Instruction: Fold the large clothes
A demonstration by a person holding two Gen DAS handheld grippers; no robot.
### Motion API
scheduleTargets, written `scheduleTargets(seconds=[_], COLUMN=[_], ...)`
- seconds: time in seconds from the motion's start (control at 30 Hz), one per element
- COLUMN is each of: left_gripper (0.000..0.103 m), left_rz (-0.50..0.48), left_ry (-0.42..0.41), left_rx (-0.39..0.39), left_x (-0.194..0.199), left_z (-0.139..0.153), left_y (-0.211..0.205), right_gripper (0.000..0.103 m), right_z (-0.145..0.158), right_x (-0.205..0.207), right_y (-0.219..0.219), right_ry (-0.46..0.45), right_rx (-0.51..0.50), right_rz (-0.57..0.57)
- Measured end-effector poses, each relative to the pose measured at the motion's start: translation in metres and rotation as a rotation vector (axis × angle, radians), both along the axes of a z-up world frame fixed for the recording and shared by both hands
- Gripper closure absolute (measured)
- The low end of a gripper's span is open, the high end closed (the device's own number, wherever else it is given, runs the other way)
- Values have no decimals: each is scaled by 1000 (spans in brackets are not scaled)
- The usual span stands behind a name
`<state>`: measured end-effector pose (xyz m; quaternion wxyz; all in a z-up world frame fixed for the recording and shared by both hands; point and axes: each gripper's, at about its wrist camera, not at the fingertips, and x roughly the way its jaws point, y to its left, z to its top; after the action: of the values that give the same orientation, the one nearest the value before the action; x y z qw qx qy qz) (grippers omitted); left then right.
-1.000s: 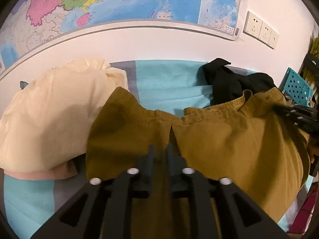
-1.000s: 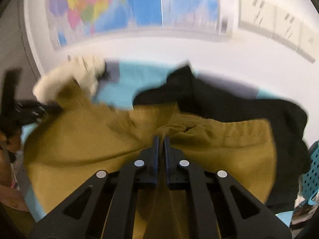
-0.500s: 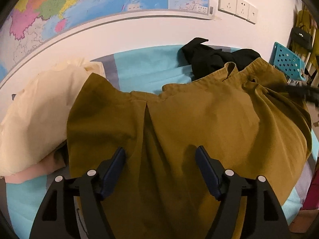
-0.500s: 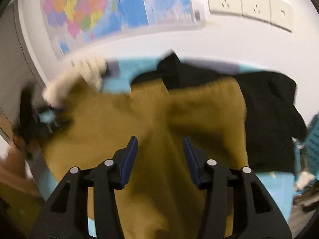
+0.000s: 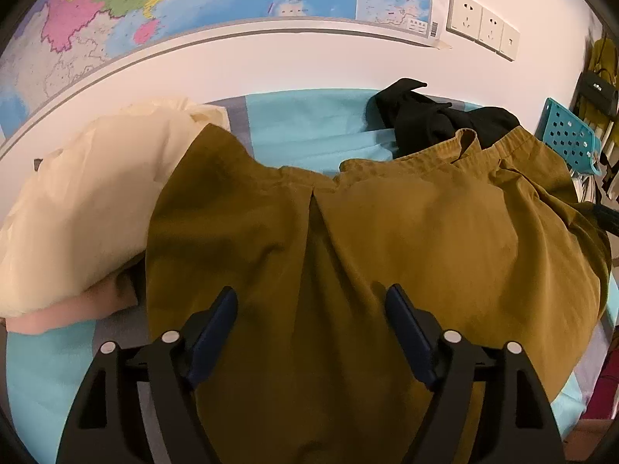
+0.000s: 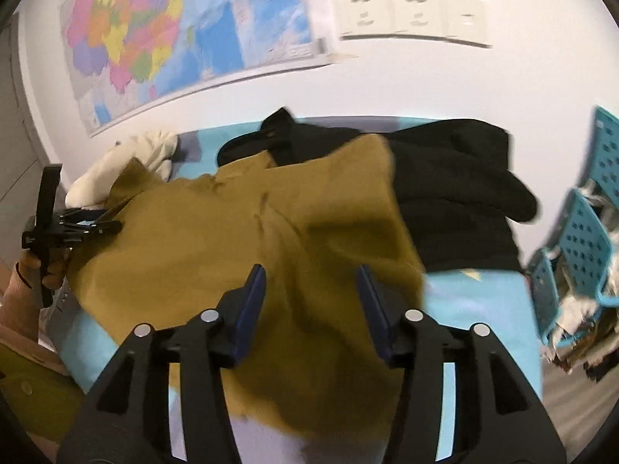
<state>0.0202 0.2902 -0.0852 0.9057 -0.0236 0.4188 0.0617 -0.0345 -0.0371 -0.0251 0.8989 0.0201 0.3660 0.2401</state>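
A large mustard-brown garment (image 5: 387, 239) lies spread on the teal bed cover (image 5: 309, 127), its collar edge toward the wall. My left gripper (image 5: 311, 301) is open above its near part and holds nothing. In the right wrist view the same garment (image 6: 240, 239) lies rumpled, and my right gripper (image 6: 311, 282) is open over it and empty. The left gripper (image 6: 96, 226) also shows there at the garment's left edge, held in a hand.
A cream garment (image 5: 89, 201) is heaped at the left, and a black garment (image 5: 429, 120) lies at the back right, partly under the mustard one. A teal perforated basket (image 6: 580, 232) stands at the right. A map (image 5: 193, 4) and wall sockets (image 5: 481, 23) are behind.
Both grippers were shut on the mustard garment a second ago; both have opened and let it go. It now lies flatter on the bed, and the right gripper has drawn back.
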Motion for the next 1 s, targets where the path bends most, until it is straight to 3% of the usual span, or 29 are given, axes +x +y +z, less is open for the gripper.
scheduleTargets(seconds=[0.03,0.17,0.2,0.23,0.27,0.3,0.4,0.47,0.57,0.6,0.67,0.73,0.83,0.9,1.0], left_gripper=[24,24,23,23,23,23,22,21,21,21,22,22,22,22,22], left_rz=[3,4,6,7,10,15,26,38,48,54,59,58,44,15,14], left_ry=[-1,-7,-6,-5,-4,-8,-8,-5,-6,-4,-6,-27,-78,-95,-77], left_rx=[-7,-15,-15,-12,-10,-10,-16,-43,-60,-54,-42,-24,-19,-45,-34], left_x=[-1,-2,-2,-1,-1,-1,-2,-3,-6,-8,-14,-23,-40,-52,-59], left_z=[-1,-3,-3,-4,-4,-4,-5,-6,-7,-6,-2,4,16,18,11], left_y=[1,2,2,2,2,2,6,10,12,11,8,4,-1,-6,-13], right_gripper=[39,36,42,68,83,92,97,97,87,80,72,51,45,45,45], right_z=[-2,-38,-43,-48,-47,-44,-21,-21,-47,-53,-47,-33,-6,8,12], right_x=[-2,-3,-1,-2,-2,-3,-6,-2,9,11,3,-5,-22,-32,-40], right_y=[-8,-34,-32,-33,-36,-37,-43,-40,-30,-28,-36,-41,-39,-29,2], right_ry=[6,129,142,153,153,139,44,42,130,148,119,67,-28,-81,-89], right_rx=[-2,58,88,129,170,176,181,170,124,121,141,135,139,159,153], right_rz=[-24,-97,-91,-79,-62,-62,-93,-93,-123,-145,-182,-227,-237,-181,-54])
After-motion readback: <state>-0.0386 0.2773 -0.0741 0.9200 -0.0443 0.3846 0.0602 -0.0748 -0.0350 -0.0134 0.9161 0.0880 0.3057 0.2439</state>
